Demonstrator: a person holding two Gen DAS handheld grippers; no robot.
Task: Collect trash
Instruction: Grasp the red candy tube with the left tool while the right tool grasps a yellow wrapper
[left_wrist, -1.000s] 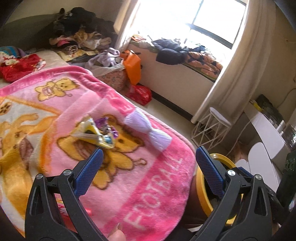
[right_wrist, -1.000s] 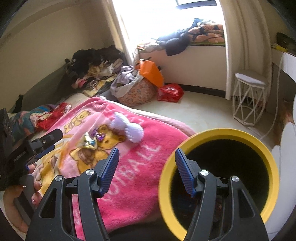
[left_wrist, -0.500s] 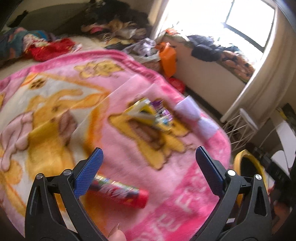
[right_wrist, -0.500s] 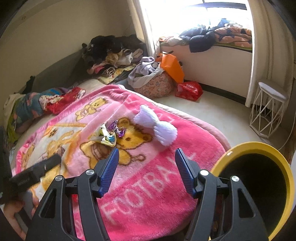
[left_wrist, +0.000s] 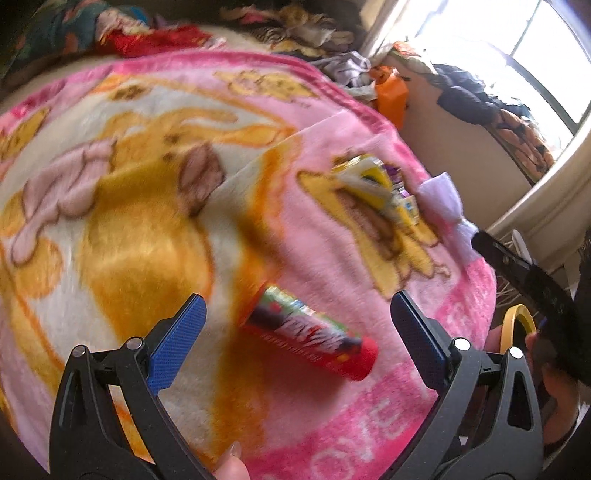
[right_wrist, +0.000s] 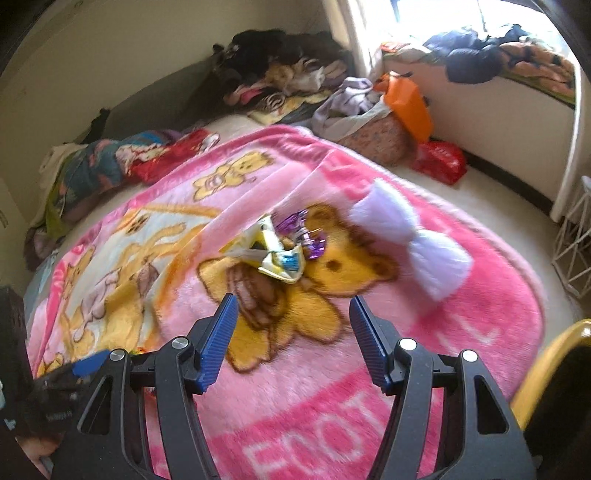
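A red cylindrical snack tube (left_wrist: 312, 334) lies on the pink bear blanket (left_wrist: 147, 206), just ahead of my open, empty left gripper (left_wrist: 295, 332). A heap of yellow and purple wrappers (left_wrist: 380, 188) lies farther on; in the right wrist view the heap (right_wrist: 280, 247) sits just beyond my open, empty right gripper (right_wrist: 291, 325). The yellow-rimmed black bin (right_wrist: 550, 373) stands at the bed's right edge, and its rim (left_wrist: 515, 325) shows low right in the left wrist view.
A lilac fluffy bow (right_wrist: 413, 240) lies right of the wrappers. Piled clothes (right_wrist: 280, 70) and an orange bag (right_wrist: 406, 103) are at the far side. A red bag (right_wrist: 439, 162) lies on the floor; a white wire stand (right_wrist: 576, 236) is at right.
Both grippers have moved in over the blanket and lower. The snack tube came into the left view and now lies between the left fingers; the bin slid to the right edge.
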